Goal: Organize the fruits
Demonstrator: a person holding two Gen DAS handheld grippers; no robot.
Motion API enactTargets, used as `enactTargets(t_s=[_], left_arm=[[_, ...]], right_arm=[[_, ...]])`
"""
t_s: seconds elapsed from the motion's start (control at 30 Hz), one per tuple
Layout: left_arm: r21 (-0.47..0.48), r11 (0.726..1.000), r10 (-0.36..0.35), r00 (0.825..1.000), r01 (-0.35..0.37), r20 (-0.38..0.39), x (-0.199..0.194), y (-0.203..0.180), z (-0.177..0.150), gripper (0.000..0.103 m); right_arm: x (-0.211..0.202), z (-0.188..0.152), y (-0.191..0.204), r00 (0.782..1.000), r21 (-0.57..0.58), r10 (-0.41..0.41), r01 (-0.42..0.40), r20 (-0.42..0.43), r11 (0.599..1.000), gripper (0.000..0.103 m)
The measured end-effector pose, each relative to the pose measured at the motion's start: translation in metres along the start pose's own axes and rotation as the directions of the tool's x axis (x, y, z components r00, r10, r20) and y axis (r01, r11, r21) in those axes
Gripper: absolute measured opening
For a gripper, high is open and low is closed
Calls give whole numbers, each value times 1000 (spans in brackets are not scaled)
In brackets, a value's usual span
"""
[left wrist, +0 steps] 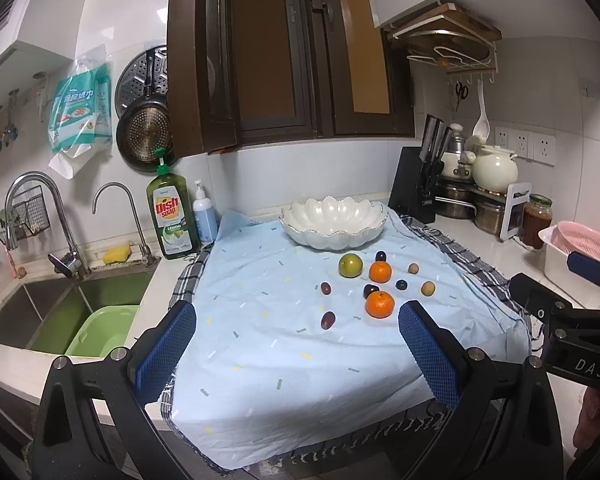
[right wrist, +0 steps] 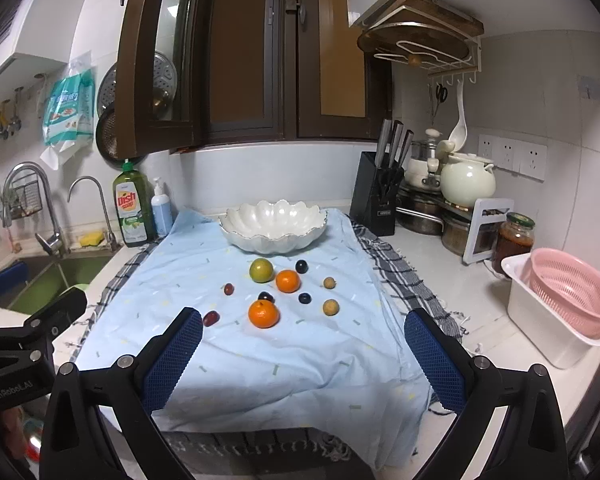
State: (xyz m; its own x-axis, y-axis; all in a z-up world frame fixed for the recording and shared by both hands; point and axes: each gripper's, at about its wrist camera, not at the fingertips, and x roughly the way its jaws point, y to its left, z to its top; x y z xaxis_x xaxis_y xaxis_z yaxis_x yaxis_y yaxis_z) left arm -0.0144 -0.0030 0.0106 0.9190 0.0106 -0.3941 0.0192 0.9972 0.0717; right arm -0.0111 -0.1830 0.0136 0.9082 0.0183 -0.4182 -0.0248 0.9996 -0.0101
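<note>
We judge the task barely begun: the bowl (right wrist: 274, 226) is empty as far as we can see into it, and every fruit lies on the blue cloth (right wrist: 260, 368) in front of it. Nearest the bowl are the green fruit (right wrist: 261, 270), one orange (right wrist: 288, 281) and a dark plum (right wrist: 302, 266). Further out from the bowl lie a second orange (right wrist: 263, 314), two tan fruits (right wrist: 331, 307), two more dark ones and two red grapes (right wrist: 211, 318). None touches the bowl.

Our left gripper (left wrist: 296, 344) has its jaws wide apart and holds nothing. Our right gripper (right wrist: 304, 354) is likewise spread wide and empty. Both hover at the cloth's near edge, well short of the fruit.

All ten pieces are left to move, presumably into the bowl.
</note>
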Motion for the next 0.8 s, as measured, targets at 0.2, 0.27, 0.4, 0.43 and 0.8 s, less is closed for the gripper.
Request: enactTargets(t_s=[0.2,0.27,0.4,0.43,0.8], left_arm=[[-12,1000,-2,1000,2,5,-4,1,4,103],[-11,1000,-5,1000,5,7,-5,1,5,103],[-17,1000,-12,1000,12,10,-6,2,6,103],[-18,1000,-11,1000,11,12,-6,2,6,103],[-17,1000,-18,1000,18,10,-6,-2,8,103]], right_arm=[[0,-2,-1,1000,1,0,0,9,1000,102],[0,-2,-2,1000,0,-1,1,10,1000,102],[1,-3,-3,1000,2,3,-3,7,1000,102],[1,-4,-4,1000,2,4,-4,7,1000,102],[0,-4,-4,1000,2,4,-4,9,1000,102]])
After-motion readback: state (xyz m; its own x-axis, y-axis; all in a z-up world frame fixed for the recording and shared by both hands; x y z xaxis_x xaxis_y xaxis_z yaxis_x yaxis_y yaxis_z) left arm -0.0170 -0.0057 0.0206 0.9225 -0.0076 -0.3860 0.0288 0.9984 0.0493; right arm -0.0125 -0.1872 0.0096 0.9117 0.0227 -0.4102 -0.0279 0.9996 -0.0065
